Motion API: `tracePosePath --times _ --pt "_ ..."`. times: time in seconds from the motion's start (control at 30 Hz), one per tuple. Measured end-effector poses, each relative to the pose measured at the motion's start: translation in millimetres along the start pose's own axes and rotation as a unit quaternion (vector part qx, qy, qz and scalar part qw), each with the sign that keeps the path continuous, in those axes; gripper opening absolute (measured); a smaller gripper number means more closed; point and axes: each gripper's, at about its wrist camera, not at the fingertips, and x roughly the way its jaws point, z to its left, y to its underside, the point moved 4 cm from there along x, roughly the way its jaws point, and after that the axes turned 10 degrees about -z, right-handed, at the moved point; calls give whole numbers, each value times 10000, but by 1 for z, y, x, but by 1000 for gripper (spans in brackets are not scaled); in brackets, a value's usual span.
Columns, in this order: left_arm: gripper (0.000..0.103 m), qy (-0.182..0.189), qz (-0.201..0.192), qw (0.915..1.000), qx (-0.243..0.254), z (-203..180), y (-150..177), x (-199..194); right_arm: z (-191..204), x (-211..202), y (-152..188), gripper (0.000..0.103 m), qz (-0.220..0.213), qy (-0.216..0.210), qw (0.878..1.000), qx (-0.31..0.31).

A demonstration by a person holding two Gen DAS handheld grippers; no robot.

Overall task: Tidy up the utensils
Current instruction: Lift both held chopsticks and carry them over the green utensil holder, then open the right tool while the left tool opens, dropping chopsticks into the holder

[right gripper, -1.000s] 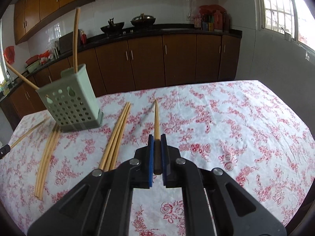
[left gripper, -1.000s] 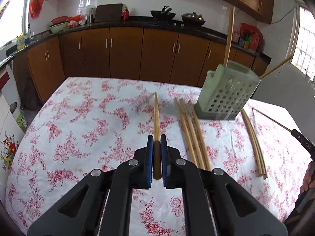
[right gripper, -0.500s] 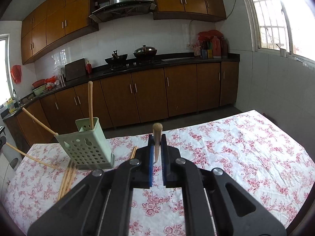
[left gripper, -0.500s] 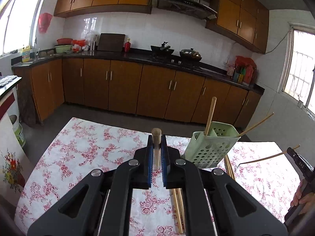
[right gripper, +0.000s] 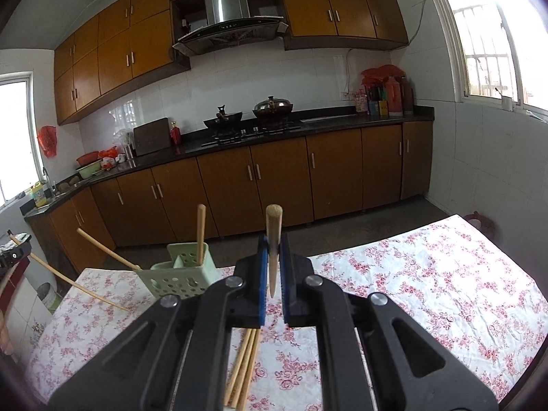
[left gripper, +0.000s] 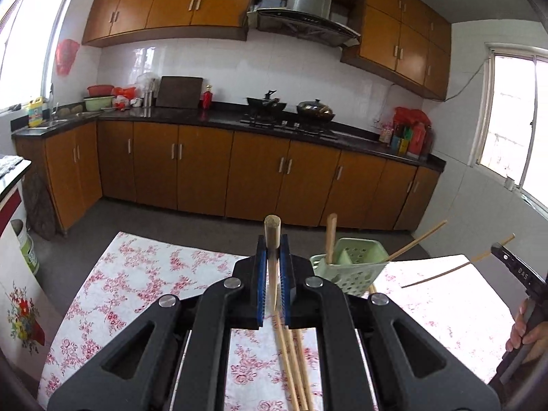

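7 chopsticks (right gripper: 274, 236), 1 green holder (right gripper: 181, 279)

A home kitchen: wooden cabinets (left gripper: 205, 167), range hood (right gripper: 227, 25), woks on the stove (left gripper: 286, 116), floral-clothed table (right gripper: 428, 274).

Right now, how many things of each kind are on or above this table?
Pale green perforated plastic holder: 1
Wooden chopsticks standing in it: 2
Wooden chopsticks held, one each in left tongs and right tongs: 2
Wooden chopsticks visibly loose on floral tablecloth: 3
Total: 8
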Motion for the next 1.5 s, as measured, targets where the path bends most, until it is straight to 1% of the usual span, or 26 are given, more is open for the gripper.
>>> tracePosePath --times 0.17,0.27,0.37,0.43,0.5,0.6,0.77,0.9,1.13,1.2,1.23,1.33,1.4,1.47,1.5 --pt "7 420 -77 9991 39 -24 -22 -14 17 -18 -27 8 5 -489 9988 5" --pt "7 603 -214 9979 24 -38 -35 -18 27 -28 -37 8 -18 -752 9972 2" --pt "7 656 -416 9970 70 -53 -49 -15 35 -34 -48 8 -83 -1001 9949 105" --pt "7 677 -525 9963 22 -60 -58 -10 40 -33 -56 8 -168 -1080 9939 157" --pt "7 624 -649 9959 -34 -66 -65 -2 45 -28 -62 8 -257 -1116 9932 213" --pt "7 491 -699 9963 -31 -72 -67 13 52 -15 -67 8 -267 -1172 9923 295" --pt "7 394 -420 9982 -144 -75 -53 39 64 17 -61 8 -8 -1099 9937 214" --pt "7 354 -225 9988 -233 -71 -42 49 70 41 -48 8 237 -1053 9939 221" --pt "7 339 63 9992 -207 -65 -28 62 74 64 -32 8 448 -976 9939 247" --pt "7 350 144 9990 -255 -64 -25 66 74 67 -30 12 456 -908 9946 230" --pt "8 338 141 9990 -274 -63 -25 66 73 66 -29 12 422 -863 9951 219" --pt "9 314 80 9991 -257 -62 -27 63 68 61 -29 19 313 -767 9963 222" --pt "13 292 15 9992 -274 -60 -31 59 61 56 -31 25 212 -683 9971 260" --pt "25 246 -82 9990 -354 -54 -36 52 53 49 -33 28 107 -583 9978 301" --pt "26 232 -121 9989 -383 -53 -38 50 48 45 -33 29 52 -501 9983 308"
